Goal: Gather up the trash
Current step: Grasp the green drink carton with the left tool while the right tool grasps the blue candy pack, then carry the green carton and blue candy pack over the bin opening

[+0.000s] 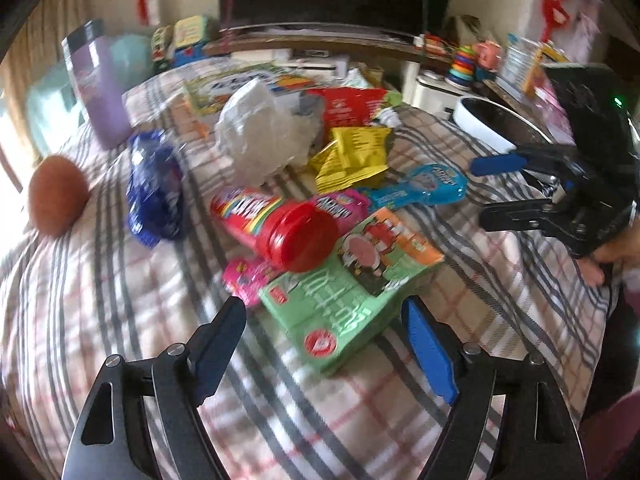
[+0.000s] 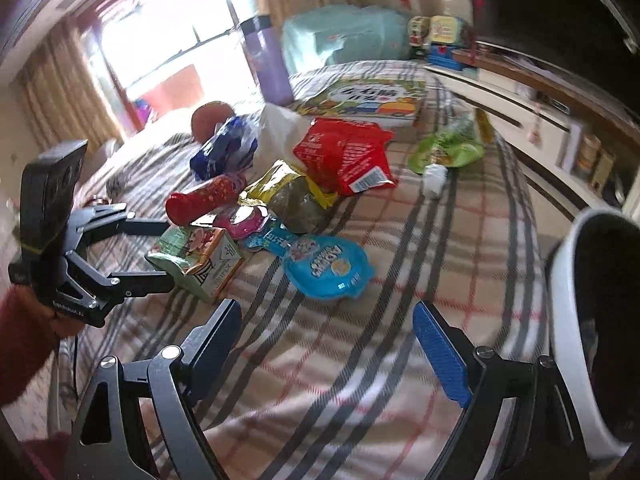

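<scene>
Trash lies in a heap on the plaid bedspread [image 1: 460,280]: a green snack box [image 1: 348,292], a red candy tube [image 1: 276,224], a yellow packet [image 1: 356,160], a red packet [image 1: 352,106], a blue blister pack [image 2: 328,268], a dark blue wrapper [image 1: 154,188] and a crumpled white bag [image 1: 260,132]. My left gripper [image 1: 324,312] is open, and the near end of the green box sits between its fingers without the pads touching it. My right gripper [image 2: 326,310] is open and empty over bare bedspread, just short of the blister pack.
A white-rimmed bin [image 2: 572,312] stands at the right edge beside my right gripper. A purple bottle [image 2: 268,64], a picture book [image 2: 368,96], a green wrapper [image 2: 448,148] and a brown ball [image 1: 56,196] lie farther off. Shelves with toys line the far side.
</scene>
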### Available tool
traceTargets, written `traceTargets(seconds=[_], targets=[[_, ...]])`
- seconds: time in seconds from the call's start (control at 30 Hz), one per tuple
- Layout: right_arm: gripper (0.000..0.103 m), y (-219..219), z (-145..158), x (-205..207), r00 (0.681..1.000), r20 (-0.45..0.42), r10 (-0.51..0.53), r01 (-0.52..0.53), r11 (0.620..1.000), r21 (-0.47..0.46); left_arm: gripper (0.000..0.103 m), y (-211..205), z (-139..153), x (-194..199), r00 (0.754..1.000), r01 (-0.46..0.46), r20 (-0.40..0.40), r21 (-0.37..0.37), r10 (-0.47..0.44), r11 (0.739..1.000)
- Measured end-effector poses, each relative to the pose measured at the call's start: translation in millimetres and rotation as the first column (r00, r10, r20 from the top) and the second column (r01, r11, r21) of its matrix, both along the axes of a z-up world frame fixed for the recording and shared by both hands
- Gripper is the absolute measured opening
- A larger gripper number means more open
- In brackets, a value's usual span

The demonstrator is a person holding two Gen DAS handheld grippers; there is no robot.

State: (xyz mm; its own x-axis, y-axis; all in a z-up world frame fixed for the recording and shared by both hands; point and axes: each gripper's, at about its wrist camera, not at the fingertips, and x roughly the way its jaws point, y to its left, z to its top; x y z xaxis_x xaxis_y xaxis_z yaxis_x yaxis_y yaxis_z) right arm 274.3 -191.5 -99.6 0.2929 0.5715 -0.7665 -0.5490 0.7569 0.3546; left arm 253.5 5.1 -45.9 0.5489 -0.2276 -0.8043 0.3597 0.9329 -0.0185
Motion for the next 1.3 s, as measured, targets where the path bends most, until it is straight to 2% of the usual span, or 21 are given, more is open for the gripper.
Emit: traceTargets(seconds=[0.13,0.33,0.4,0.43,0.47,0.67,0.8,0.93,1.07,1.3], targets=[[0.089,12,-6,9,0.999,0.013,0.053,-0.053,0.998,-0.027,0.08,-5,-7,7,0.999,0.046,-0.009,-0.009,-0.046,0.999],[0.088,26,-17,26,0.996,-0.008,0.088,-0.088,0.995,-0.049,0.078,-16,-13,5,0.997,0.078,0.016,0.031,-0.078,0.997],[0.083,28,-16,28,0.996,0.004,0.093,-0.093,0.994,-0.056,0.072,-20,-13,1,0.996,0.082,0.023,0.039,-0.083,0.996],[0.074,29,-16,27,0.996,0.008,0.093,-0.092,0.994,-0.061,0.067,-22,-13,0,0.996,0.083,0.023,0.04,-0.084,0.996],[0.059,29,-16,27,0.996,0.01,0.091,-0.091,0.994,-0.069,0.066,-23,-13,-2,0.997,0.079,0.021,0.039,-0.08,0.996],[0.054,19,-15,15,0.998,0.01,0.061,-0.06,0.995,-0.078,0.06,-33,-10,-12,1.0,0.031,-0.001,0.027,-0.031,0.999],[0.054,3,-12,3,1.0,-0.003,-0.007,0.007,0.998,-0.07,0.057,-42,-7,-21,0.999,-0.046,-0.015,0.02,0.046,0.999],[0.053,-22,-8,-11,0.993,-0.035,-0.117,0.116,0.993,-0.033,0.056,-48,-3,-31,0.994,-0.109,-0.03,-0.034,0.108,0.994],[0.053,-43,1,-28,0.978,-0.043,-0.206,0.207,0.978,0.003,0.056,-60,-2,-39,0.988,-0.152,-0.045,-0.081,0.148,0.985],[0.053,-70,7,-50,0.939,-0.056,-0.338,0.341,0.939,0.046,0.056,-84,6,-49,0.983,-0.182,-0.017,-0.14,0.182,0.973]])
